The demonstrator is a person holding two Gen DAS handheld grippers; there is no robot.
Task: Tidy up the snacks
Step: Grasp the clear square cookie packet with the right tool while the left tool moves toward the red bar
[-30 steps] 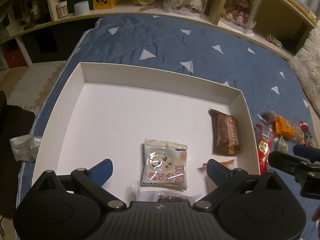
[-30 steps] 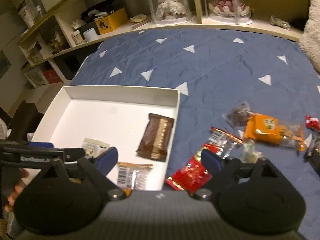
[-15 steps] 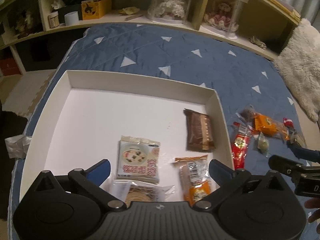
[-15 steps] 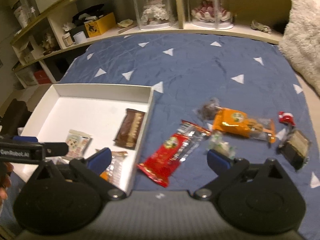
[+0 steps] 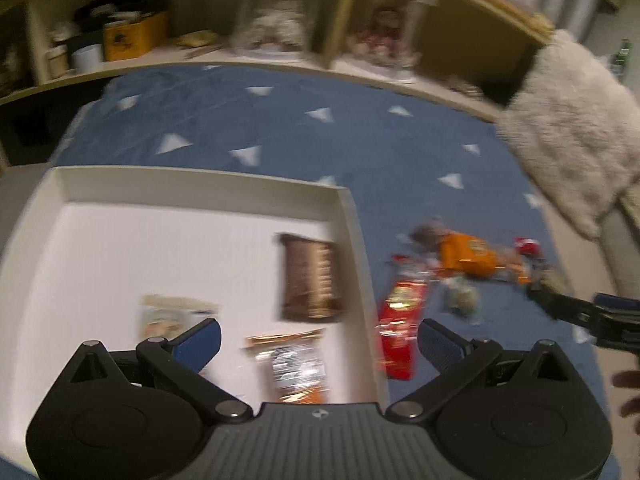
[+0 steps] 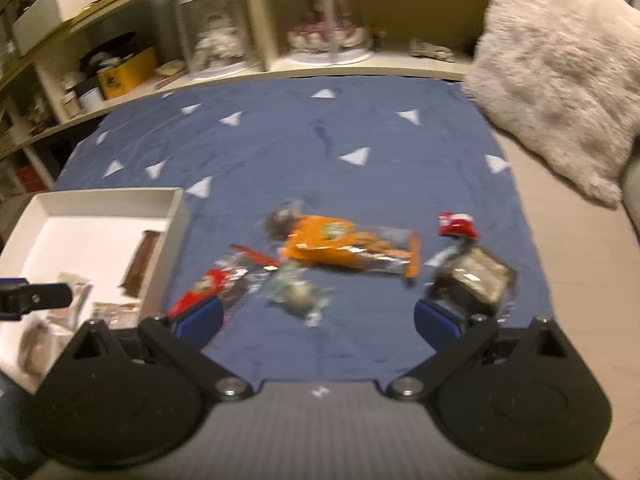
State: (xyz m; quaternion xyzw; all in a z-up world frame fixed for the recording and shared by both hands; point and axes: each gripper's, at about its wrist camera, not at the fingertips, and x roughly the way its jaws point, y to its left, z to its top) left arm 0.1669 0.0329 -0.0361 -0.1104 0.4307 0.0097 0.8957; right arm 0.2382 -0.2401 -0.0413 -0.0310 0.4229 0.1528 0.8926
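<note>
A white tray (image 5: 192,180) lies on a blue quilt and holds a brown bar (image 5: 310,276), a pale packet (image 5: 172,312) and an orange-clear packet (image 5: 296,364). My left gripper (image 5: 318,340) is open and empty above the tray's right wall. Loose snacks lie on the quilt: a red packet (image 6: 200,288), an orange packet (image 6: 336,246), a small clear green-white packet (image 6: 298,294), a dark packet (image 6: 472,280) and a small red piece (image 6: 458,226). My right gripper (image 6: 318,318) is open and empty, just in front of the loose snacks. Both views are blurred.
Wooden shelves (image 6: 280,12) with dolls under clear covers, boxes and cups run along the back. A fluffy cream cushion (image 6: 560,72) lies at the right. The right gripper's finger shows at the right in the left wrist view (image 5: 580,312).
Both grippers have swung to the right. The tray has slid left in both views and the loose snacks now sit in the middle of the right wrist view. Both grippers stay open.
</note>
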